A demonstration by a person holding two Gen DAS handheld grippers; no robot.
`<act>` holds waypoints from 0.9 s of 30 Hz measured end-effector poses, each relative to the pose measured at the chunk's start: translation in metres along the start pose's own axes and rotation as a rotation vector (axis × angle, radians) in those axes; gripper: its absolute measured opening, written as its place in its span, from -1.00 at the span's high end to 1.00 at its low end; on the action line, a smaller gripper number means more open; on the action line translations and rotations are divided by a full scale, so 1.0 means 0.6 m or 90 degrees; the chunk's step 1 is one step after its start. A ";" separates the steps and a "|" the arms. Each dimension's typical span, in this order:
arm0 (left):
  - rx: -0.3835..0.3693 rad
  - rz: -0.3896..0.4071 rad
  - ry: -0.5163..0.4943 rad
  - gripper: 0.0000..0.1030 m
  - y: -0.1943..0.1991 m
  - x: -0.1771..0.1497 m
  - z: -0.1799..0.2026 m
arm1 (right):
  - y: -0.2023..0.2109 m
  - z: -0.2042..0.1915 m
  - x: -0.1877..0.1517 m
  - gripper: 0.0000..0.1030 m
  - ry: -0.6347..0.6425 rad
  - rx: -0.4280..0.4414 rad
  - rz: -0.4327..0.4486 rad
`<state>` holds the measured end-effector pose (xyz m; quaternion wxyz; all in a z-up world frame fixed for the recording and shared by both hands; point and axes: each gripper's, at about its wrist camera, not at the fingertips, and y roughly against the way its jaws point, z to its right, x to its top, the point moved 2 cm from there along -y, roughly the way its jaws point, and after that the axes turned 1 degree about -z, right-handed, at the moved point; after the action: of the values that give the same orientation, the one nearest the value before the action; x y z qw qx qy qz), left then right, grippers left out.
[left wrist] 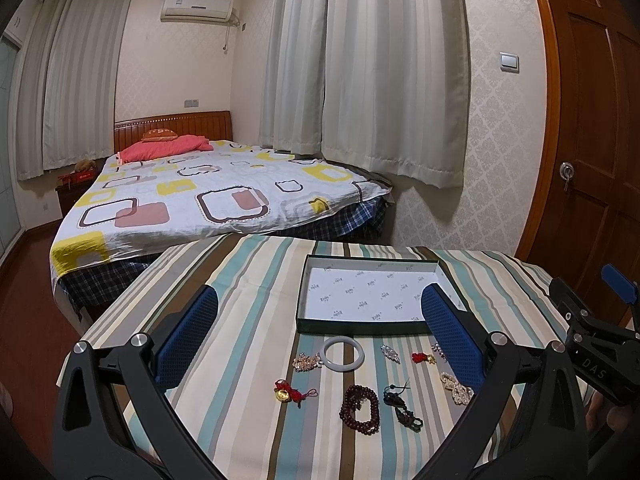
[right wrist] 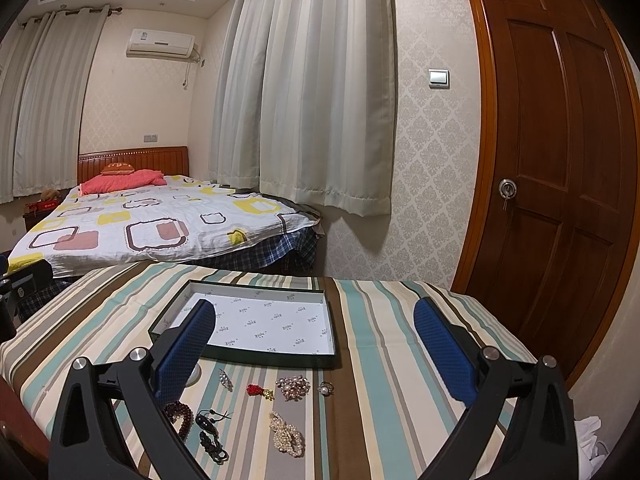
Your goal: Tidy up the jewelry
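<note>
You held both tools above the striped tablecloth [left wrist: 256, 280] with nothing yet picked up. The left gripper [left wrist: 320, 332] stood wide open and empty, as did the right gripper [right wrist: 320, 344], each spread as if to frame the work ahead. The shallow tray [left wrist: 440, 268], lined with printed paper, lay empty at the far side of the table, apparently set there to receive the pieces. Just before its near edge you had the jewelry laid out apart from one another, probably so each could be pinched singly: a pale bangle [left wrist: 343, 354], a dark red bead bracelet [left wrist: 360, 409], a black corded charm [left wrist: 402, 408], a red-knotted gold charm [left wrist: 290, 391], a pearl strand [right wrist: 286, 434], a rhinestone cluster [right wrist: 294, 387] and a small ring [right wrist: 325, 389]. The sorting looked not yet begun.
</note>
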<state>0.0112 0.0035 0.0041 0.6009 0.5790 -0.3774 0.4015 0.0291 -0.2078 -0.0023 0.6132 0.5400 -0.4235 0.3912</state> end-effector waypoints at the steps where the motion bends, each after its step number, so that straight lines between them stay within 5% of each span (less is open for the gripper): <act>1: 0.000 0.000 0.000 -0.92 0.000 0.000 0.000 | 0.001 -0.001 0.001 -0.89 0.000 0.000 0.000; 19: -0.004 -0.004 0.000 -0.92 -0.008 -0.012 0.004 | 0.001 0.000 -0.002 -0.89 0.000 0.000 0.000; 27: -0.016 -0.044 0.008 -0.92 -0.052 -0.039 0.000 | -0.024 -0.003 -0.022 -0.89 -0.008 0.010 -0.017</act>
<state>0.0309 0.0022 -0.0296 0.6241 0.5816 -0.3586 0.3790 0.0383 -0.2082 -0.0195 0.6113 0.5528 -0.4173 0.3829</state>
